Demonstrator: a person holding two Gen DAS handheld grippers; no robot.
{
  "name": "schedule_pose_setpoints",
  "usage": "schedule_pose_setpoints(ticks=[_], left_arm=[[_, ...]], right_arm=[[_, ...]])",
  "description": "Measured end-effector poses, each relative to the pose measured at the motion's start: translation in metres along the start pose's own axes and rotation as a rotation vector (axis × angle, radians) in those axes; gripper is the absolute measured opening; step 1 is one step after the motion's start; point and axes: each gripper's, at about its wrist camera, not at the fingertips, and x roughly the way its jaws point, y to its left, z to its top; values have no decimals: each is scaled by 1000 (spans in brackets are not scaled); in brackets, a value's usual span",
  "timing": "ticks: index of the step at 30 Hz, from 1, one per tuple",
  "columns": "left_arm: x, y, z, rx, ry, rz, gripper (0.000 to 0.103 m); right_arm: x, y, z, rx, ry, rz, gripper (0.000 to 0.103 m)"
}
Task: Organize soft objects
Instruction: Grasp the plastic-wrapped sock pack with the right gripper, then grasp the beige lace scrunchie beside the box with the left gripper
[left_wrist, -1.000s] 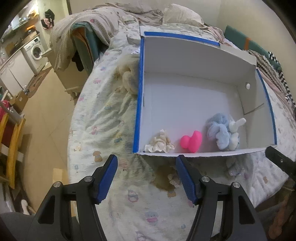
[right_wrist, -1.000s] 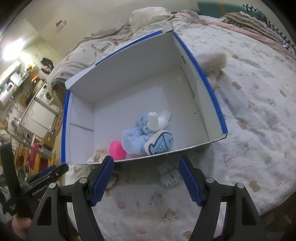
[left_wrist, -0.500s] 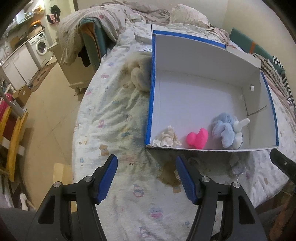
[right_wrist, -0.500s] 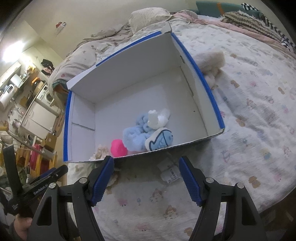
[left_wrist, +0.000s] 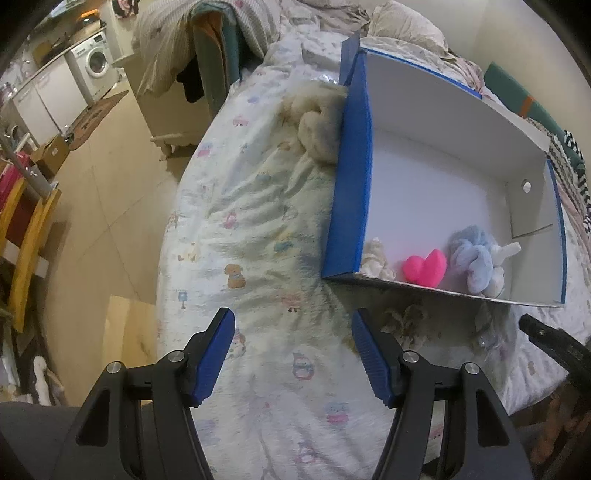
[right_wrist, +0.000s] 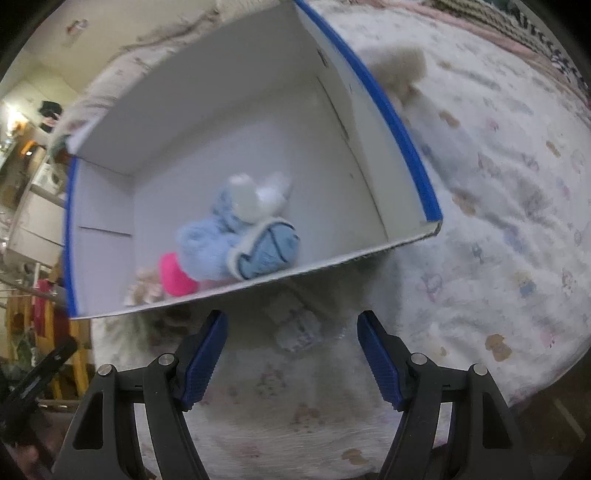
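A white cardboard box with blue edges (left_wrist: 352, 192) (right_wrist: 402, 136) lies on the patterned bedspread. Along its near wall sit a cream frilly toy (left_wrist: 375, 256), a pink heart (left_wrist: 424, 266) (right_wrist: 175, 275), a pale blue plush (left_wrist: 476, 258) (right_wrist: 205, 245) and a blue fish cushion (right_wrist: 269, 247). A beige fluffy toy (left_wrist: 317, 125) rests outside against the box's left wall. Another beige plush (right_wrist: 400, 72) sits beyond the box's right wall. In front of the box lie a brownish toy (left_wrist: 406, 319) and a small packet (right_wrist: 299, 330). My left gripper (left_wrist: 293, 352) and right gripper (right_wrist: 291, 356) hover open, holding nothing.
The bed's edge (left_wrist: 166, 258) drops to a tiled floor on the left, with a washing machine (left_wrist: 94, 59), a draped chair (left_wrist: 210, 55) and yellow furniture (left_wrist: 26, 240) beyond. Pillows (left_wrist: 402, 22) and folded blankets (left_wrist: 569, 147) lie behind the box. The other gripper's black tip (left_wrist: 546, 336) shows at right.
The left gripper has slid left and rolled, so the box now sits further right in its view. The right gripper has come down closer to the box front and the packet.
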Motion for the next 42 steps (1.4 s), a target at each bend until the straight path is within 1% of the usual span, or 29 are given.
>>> schedule_pose_setpoints(ticks=[3, 6, 7, 9, 10, 12, 13, 14, 15, 16, 19, 20, 22, 26, 28, 30, 33, 35, 38, 39, 40, 41, 42], left_arm=[[3, 3, -1, 0, 11, 1, 63], [5, 6, -1, 3, 18, 7, 63], [6, 7, 0, 4, 16, 12, 63], [8, 9, 1, 3, 13, 30, 63], [9, 10, 1, -1, 14, 36, 63], [11, 13, 2, -11, 20, 35, 63], [12, 15, 2, -19, 25, 32, 63], [12, 15, 3, -23, 28, 30, 63], [13, 16, 3, -26, 31, 28, 63], [14, 15, 3, -28, 33, 27, 63], [15, 12, 3, -22, 38, 24, 63], [16, 10, 2, -18, 39, 22, 63], [17, 5, 2, -7, 42, 14, 63], [20, -11, -2, 29, 62, -28, 63], [27, -31, -6, 89, 106, -60, 63], [35, -52, -12, 151, 144, -78, 63], [41, -83, -19, 239, 152, -71, 63], [47, -101, -23, 289, 160, -69, 63], [60, -122, -27, 348, 174, -36, 62], [64, -126, -27, 363, 171, -18, 61], [66, -130, -28, 376, 163, 0, 54], [69, -133, -28, 394, 146, 28, 43], [72, -137, -27, 415, 136, 48, 41]], right_arm=[[22, -1, 3, 10, 67, -35, 77], [47, 2, 5, -14, 118, -85, 77], [56, 4, 5, -26, 137, -87, 77], [68, 10, 3, -64, 162, -98, 77], [74, 13, 2, -88, 171, -117, 77], [79, 18, -1, -121, 170, -143, 75], [79, 22, -3, -140, 163, -149, 60], [78, 25, -4, -164, 160, -153, 53], [75, 29, -6, -188, 152, -145, 47], [73, 32, -7, -203, 149, -129, 42], [63, 36, -13, -230, 137, -91, 42], [58, 35, -15, -223, 134, -62, 42], [43, 31, -18, -198, 121, -4, 42], [1, 9, -24, -97, 50, 93, 42], [-14, -3, -27, -50, 15, 114, 42], [-19, -11, -26, -17, -1, 121, 42], [-13, -20, -23, 4, 7, 121, 42], [-12, -18, -23, 9, 13, 124, 42], [-8, -16, -18, 14, 7, 135, 42], [-6, -17, -19, 18, 6, 141, 42], [-7, -19, -19, 24, 5, 145, 42], [-10, -25, -19, 34, 6, 151, 42], [-11, -27, -19, 44, 6, 159, 42]])
